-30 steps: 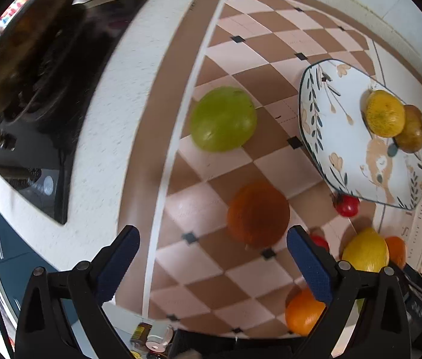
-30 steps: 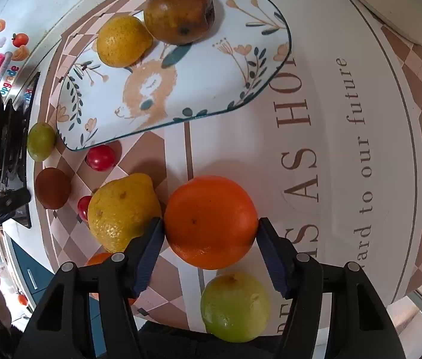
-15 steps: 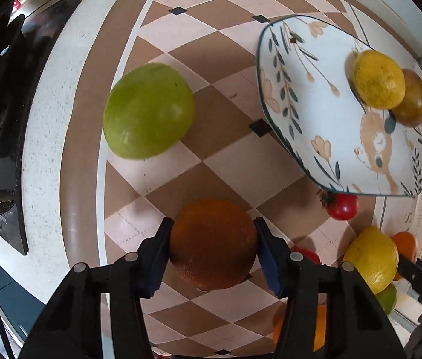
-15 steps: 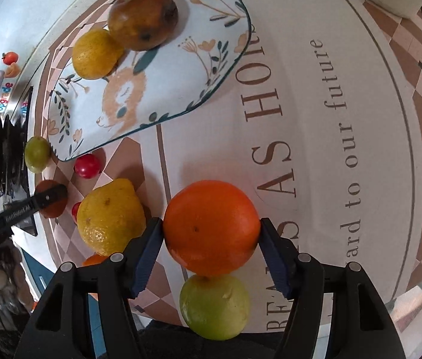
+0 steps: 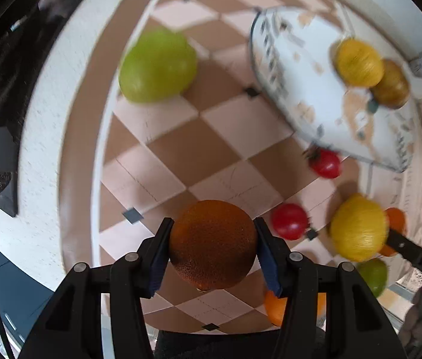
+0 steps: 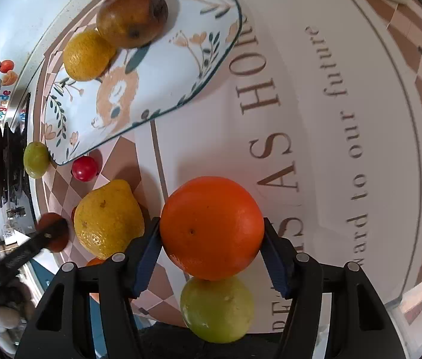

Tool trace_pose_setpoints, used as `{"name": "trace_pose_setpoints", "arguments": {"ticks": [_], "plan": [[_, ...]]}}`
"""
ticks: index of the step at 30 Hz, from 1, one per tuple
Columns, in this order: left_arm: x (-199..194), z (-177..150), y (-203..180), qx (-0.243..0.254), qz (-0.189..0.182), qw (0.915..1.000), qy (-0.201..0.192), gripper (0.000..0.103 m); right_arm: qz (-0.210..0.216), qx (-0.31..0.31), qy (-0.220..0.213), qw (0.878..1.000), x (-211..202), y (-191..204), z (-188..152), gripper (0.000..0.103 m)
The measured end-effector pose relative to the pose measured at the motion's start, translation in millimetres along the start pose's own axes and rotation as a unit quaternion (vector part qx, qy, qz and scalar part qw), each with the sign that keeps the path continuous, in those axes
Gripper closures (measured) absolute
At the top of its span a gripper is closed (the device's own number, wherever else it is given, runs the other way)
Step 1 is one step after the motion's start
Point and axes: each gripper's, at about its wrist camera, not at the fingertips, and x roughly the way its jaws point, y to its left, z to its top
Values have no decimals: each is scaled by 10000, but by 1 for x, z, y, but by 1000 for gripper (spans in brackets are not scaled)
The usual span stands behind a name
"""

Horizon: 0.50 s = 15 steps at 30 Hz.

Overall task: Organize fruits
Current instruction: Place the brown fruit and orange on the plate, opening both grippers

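Your left gripper (image 5: 212, 246) has its blue pads clamped on a dark, pebbly-skinned orange (image 5: 212, 243), short of the painted ceramic plate (image 5: 309, 101), whose pattern is blurred. Your right gripper (image 6: 212, 252) squeezes a smooth bright orange (image 6: 212, 227) below that plate, half hiding a green fruit (image 6: 217, 309) underneath. A dimpled lemon (image 6: 108, 218) lies beside it.

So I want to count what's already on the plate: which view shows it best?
The right wrist view. There the patterned plate is sharp, nearly whole, with a yellow citrus and a brownish fruit clustered at one end. The left wrist view shows the plate blurred by motion, though both fruits still read.
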Motion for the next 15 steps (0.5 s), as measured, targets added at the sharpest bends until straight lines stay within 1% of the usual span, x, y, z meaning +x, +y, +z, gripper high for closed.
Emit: {"name": "trace_pose_setpoints", "arguments": {"ticks": [3, 5, 8, 10, 12, 15], "plan": [[-33, 11, -3, 46, -176, 9995, -273, 53, 239, 105, -165, 9995, -18, -1, 5, 38], [-55, 25, -12, 110, -320, 9984, -452, 53, 432, 71, -345, 9984, -37, 5, 14, 38], [-74, 68, -27, 214, -492, 9970, -561, 53, 560, -40, -484, 9972, -52, 18, 36, 38], [-72, 99, -38, 311, -497, 9967, -553, 52, 565, -99, -521, 9970, -52, 27, 54, 38], [-64, 129, -47, 394, -420, 9972, -472, 52, 501, -151, -503, 9974, -46, 34, 72, 38], [-37, 162, -63, 438, -364, 9982, -211, 52, 396, -129, -328, 9986, -25, 35, 95, 38]]}}
